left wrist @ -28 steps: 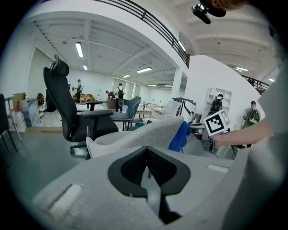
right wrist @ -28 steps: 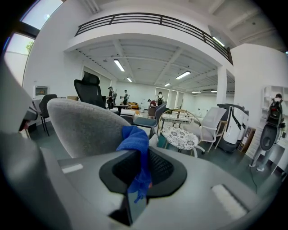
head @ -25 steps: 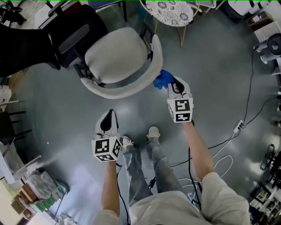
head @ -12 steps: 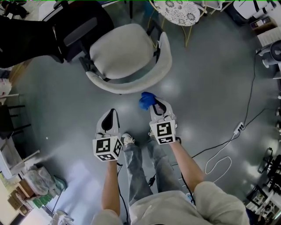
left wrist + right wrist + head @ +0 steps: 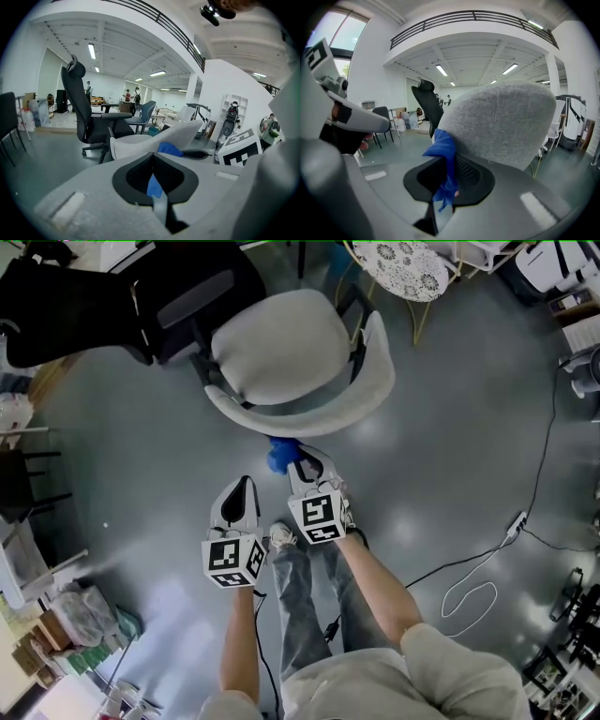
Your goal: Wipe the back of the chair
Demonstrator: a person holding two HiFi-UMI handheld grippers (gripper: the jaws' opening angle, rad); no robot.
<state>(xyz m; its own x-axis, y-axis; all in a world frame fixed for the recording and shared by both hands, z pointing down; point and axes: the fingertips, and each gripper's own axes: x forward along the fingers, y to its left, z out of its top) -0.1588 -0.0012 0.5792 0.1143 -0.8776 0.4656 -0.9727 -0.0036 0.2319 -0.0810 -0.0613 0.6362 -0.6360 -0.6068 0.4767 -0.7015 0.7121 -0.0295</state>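
A grey chair with a curved back (image 5: 314, 421) stands in front of me on the floor. In the head view my right gripper (image 5: 292, 461) is shut on a blue cloth (image 5: 278, 455) and presses it against the outside of the chair back, near its middle. In the right gripper view the cloth (image 5: 446, 149) hangs between the pads and touches the grey fabric of the chair back (image 5: 506, 126). My left gripper (image 5: 242, 487) is shut on nothing, low and left of the right one, apart from the chair. In the left gripper view the chair (image 5: 161, 139) and the cloth (image 5: 169, 149) lie ahead.
A black office chair (image 5: 141, 296) stands just left of the grey one. A white lace-top table (image 5: 403, 265) is behind it to the right. A white cable (image 5: 473, 589) and a power strip (image 5: 516, 517) lie on the floor at right. Bags and clutter (image 5: 80, 624) sit at lower left.
My right gripper has carried the blue cloth leftward along the chair back, from its right end toward the middle. The left gripper has stayed where it was.
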